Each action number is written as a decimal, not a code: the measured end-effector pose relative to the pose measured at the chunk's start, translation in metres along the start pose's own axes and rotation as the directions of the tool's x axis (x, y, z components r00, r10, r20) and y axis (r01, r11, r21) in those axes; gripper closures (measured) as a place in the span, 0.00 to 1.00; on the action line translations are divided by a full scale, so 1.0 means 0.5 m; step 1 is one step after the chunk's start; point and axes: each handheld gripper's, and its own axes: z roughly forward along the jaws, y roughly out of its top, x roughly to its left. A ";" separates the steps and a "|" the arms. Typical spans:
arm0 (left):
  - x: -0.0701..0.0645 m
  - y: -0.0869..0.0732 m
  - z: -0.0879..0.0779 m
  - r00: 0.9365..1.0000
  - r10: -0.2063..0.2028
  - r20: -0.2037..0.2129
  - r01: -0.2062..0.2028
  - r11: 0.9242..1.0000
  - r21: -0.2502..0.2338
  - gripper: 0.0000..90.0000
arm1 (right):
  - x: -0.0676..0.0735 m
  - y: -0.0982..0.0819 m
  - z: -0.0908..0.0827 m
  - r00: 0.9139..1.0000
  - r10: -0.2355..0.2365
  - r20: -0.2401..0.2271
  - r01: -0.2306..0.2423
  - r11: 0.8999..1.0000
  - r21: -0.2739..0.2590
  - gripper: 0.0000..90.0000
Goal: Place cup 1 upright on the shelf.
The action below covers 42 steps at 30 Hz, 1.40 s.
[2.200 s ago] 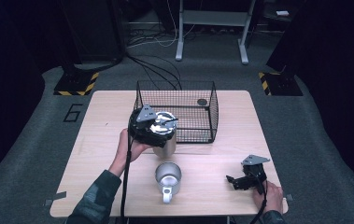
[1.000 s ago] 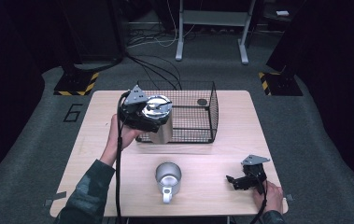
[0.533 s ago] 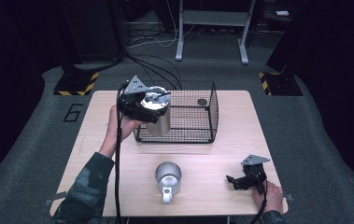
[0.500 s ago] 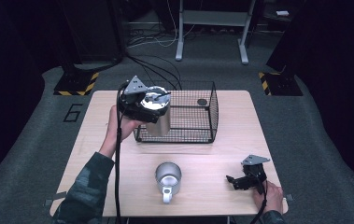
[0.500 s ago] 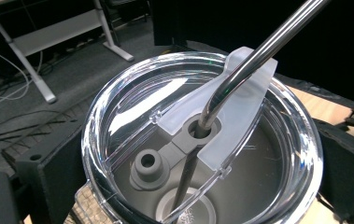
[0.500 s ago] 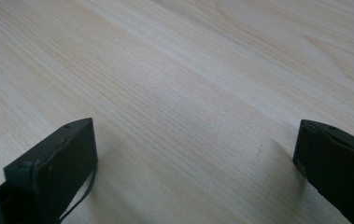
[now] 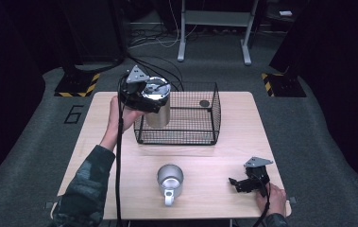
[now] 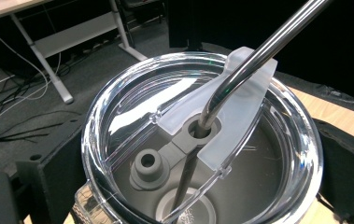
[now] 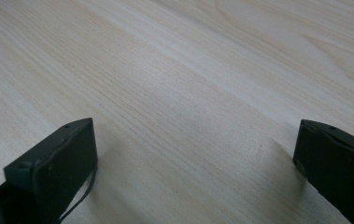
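Observation:
My left gripper (image 7: 149, 98) is shut on a steel tumbler (image 7: 157, 109) and holds it upright in the air at the left end of the black wire basket (image 7: 214, 109). I cannot tell whether its base is inside the basket. In the left gripper view the tumbler's clear lid (image 8: 132, 107) sits between the black fingers (image 8: 347, 172), and a metal straw (image 8: 258, 51) passes through it. My right gripper (image 7: 240, 184) rests open on the table's front right, its jaws wide apart over bare wood (image 9: 193, 116).
A steel mug (image 7: 170, 178) stands with its handle toward the front edge, mid-table (image 7: 115, 161). A small dark round object (image 7: 204, 103) lies inside the basket at the back right. Cables and a desk frame (image 7: 214, 28) lie on the floor beyond.
My left gripper has carried the tumbler up and away from the spot in front of the basket to its left end. The right gripper and the mug have not moved.

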 end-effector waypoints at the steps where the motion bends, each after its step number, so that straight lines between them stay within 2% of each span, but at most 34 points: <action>1: 0.003 0.001 0.003 1.000 0.001 -0.004 -0.001 1.000 0.002 0.05 | 0.000 0.000 0.000 1.000 0.001 0.000 -0.001 1.000 0.000 0.00; 12: 0.031 -0.001 0.041 0.999 -0.015 -0.048 0.017 0.999 0.032 0.05 | -0.001 0.000 0.000 1.000 -0.004 -0.001 0.004 1.000 -0.001 0.00; 18: 0.034 -0.001 0.055 0.998 -0.011 -0.064 0.014 0.999 0.041 0.05 | -0.001 0.000 0.000 1.000 -0.005 -0.001 0.005 1.000 -0.001 0.00; 21: 0.035 -0.004 0.068 0.997 -0.029 -0.078 0.031 0.999 0.036 0.05 | -0.001 0.000 0.000 1.000 -0.004 -0.001 0.004 1.000 -0.001 0.00; 23: 0.038 -0.005 0.071 0.997 -0.026 -0.077 0.030 0.999 0.045 0.05 | 0.000 0.000 0.000 1.000 -0.002 -0.001 0.002 1.000 0.000 0.00; 24: 0.039 -0.007 0.078 0.995 -0.042 -0.086 0.046 0.998 0.042 0.05 | -0.001 0.000 0.000 1.000 -0.004 -0.001 0.004 1.000 -0.001 0.00; 31: 0.049 -0.014 0.099 0.993 -0.052 -0.109 0.058 0.997 0.054 0.05 | 0.000 0.000 0.001 1.000 0.003 0.004 -0.003 1.000 -0.004 0.00; 36: 0.056 -0.021 0.112 0.991 -0.082 -0.109 0.088 0.995 0.054 0.05 | 0.001 0.000 0.001 1.000 0.006 0.004 -0.006 1.000 -0.004 0.00; 42: 0.065 -0.033 0.135 0.988 -0.097 -0.122 0.107 0.991 0.081 0.05 | 0.000 0.000 0.001 1.000 0.003 0.004 -0.003 1.000 -0.004 0.00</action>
